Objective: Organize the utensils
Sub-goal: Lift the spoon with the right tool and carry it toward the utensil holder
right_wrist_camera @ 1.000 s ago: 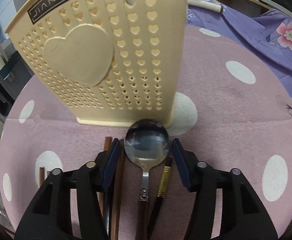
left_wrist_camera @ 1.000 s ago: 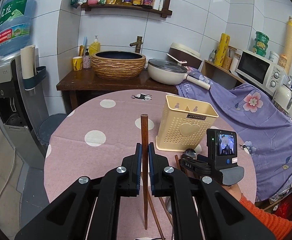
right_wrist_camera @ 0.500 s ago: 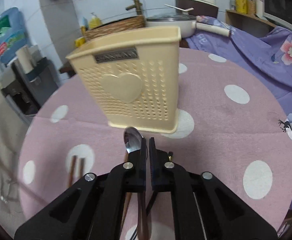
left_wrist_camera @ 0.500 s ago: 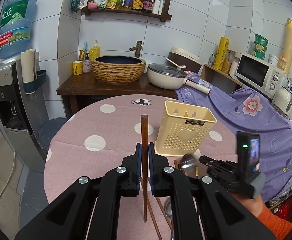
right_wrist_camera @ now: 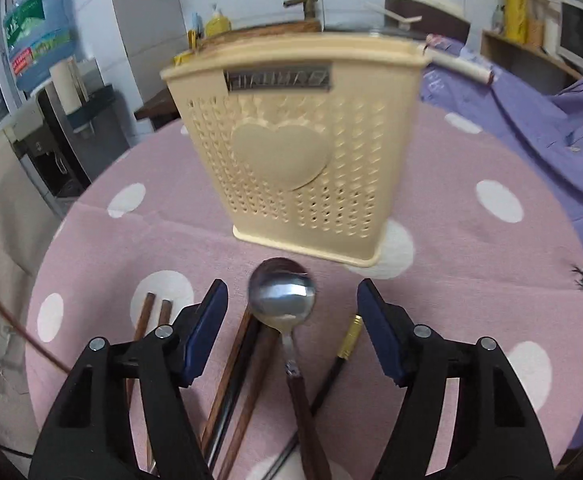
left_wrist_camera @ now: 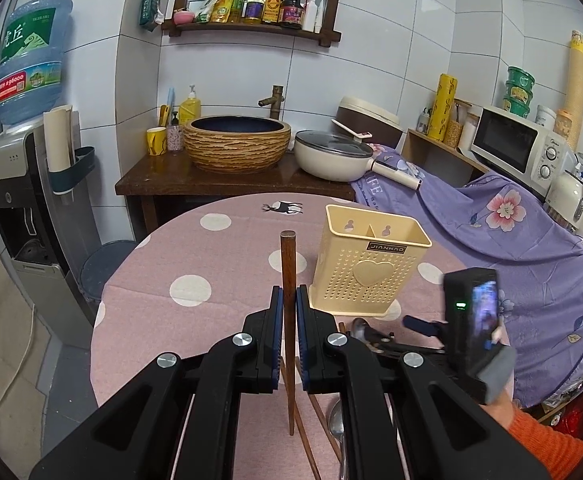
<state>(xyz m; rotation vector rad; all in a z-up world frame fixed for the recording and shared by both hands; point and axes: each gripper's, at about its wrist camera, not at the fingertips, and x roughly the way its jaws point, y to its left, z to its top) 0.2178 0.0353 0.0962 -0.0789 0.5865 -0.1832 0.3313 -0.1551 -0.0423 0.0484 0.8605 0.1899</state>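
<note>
Right gripper [right_wrist_camera: 291, 308]: jaws have just been opening and are now standing wide, the spoon [right_wrist_camera: 285, 294] lying between them but clear of both pads. Half a second ago these jaws were pinched shut on the spoon's neck; now it is resting loose on the pink dotted tablecloth [right_wrist_camera: 471, 280], so that pick appears to have failed or been let go, and the spoon is not yet in the holder. The spoon is showing a polished steel bowl, a thin neck and a dark wooden handle running back toward the camera, lying among several brown chopsticks [right_wrist_camera: 231, 356] and 1 black chopstick with a gold tip [right_wrist_camera: 349, 338]. Left gripper [left_wrist_camera: 290, 308]: jaws narrow, clamping 1 dark wooden chopstick [left_wrist_camera: 287, 264] upright, unchanged across the earlier views. Beyond both, the cream perforated utensil holder [left_wrist_camera: 369, 270] is standing upright just past the spoon's bowl, its 2 compartments looking empty from the left wrist view.
</note>
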